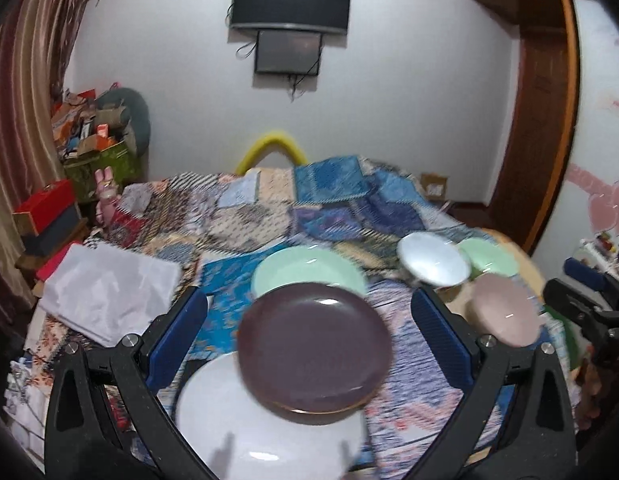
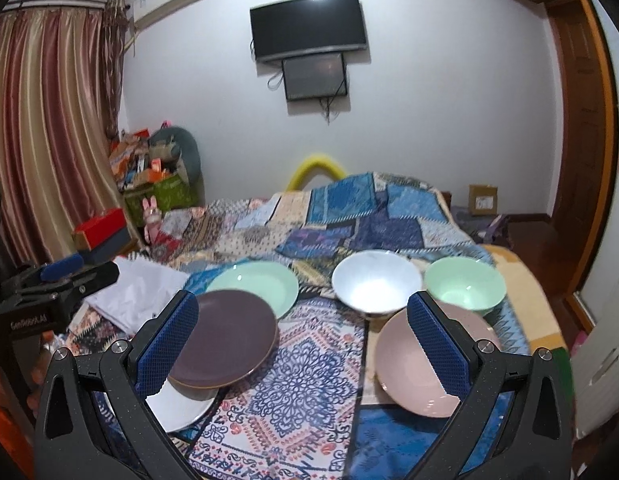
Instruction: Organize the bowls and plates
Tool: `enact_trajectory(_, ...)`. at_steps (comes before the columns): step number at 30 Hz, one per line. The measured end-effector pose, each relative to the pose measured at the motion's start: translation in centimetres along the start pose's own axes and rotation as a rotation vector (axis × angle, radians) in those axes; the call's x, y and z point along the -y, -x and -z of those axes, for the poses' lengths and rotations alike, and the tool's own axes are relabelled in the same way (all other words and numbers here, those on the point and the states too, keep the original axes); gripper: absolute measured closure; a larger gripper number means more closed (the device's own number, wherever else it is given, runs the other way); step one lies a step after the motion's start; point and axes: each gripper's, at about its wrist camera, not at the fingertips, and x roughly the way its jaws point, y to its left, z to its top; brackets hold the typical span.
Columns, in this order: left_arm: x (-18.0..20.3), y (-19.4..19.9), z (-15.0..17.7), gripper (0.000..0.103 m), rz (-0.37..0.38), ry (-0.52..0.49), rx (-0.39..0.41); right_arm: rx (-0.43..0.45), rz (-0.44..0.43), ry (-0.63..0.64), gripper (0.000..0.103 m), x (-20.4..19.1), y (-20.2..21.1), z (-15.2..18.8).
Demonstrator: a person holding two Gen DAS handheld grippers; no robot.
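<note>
A dark purple plate lies overlapping a white plate, with a mint green plate behind it. To the right stand a white bowl, a mint green bowl and a pink bowl. My left gripper is open and empty above the purple plate. My right gripper is open and empty, between the plates and the pink bowl.
All dishes rest on a patchwork quilt on a bed. A folded white cloth lies at the left. Boxes and clutter stand by the curtain. A wooden door is at the right.
</note>
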Motion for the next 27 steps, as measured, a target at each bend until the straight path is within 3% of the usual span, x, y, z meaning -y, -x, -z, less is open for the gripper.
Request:
enact_trajectory(12, -5.6, -8.4, 3.0, 0.001, -0.030, 0.010, -0.186, -0.203, -0.054, 0.037, 0.003, -2.3, -7.9, 2.2)
enact_trajectory(16, -6.7, -11.1, 4.0, 0.016, -0.025, 0.002, -0.263, -0.268, -0.071, 0.050, 0.012, -2.9, -10.4, 3.0)
enact_trajectory(27, -8.1, -15.7, 5.0, 0.033, 0.037, 0.024, -0.351, -0.397, -0.096, 0.014, 0.035, -2.8, -15.4, 4.7)
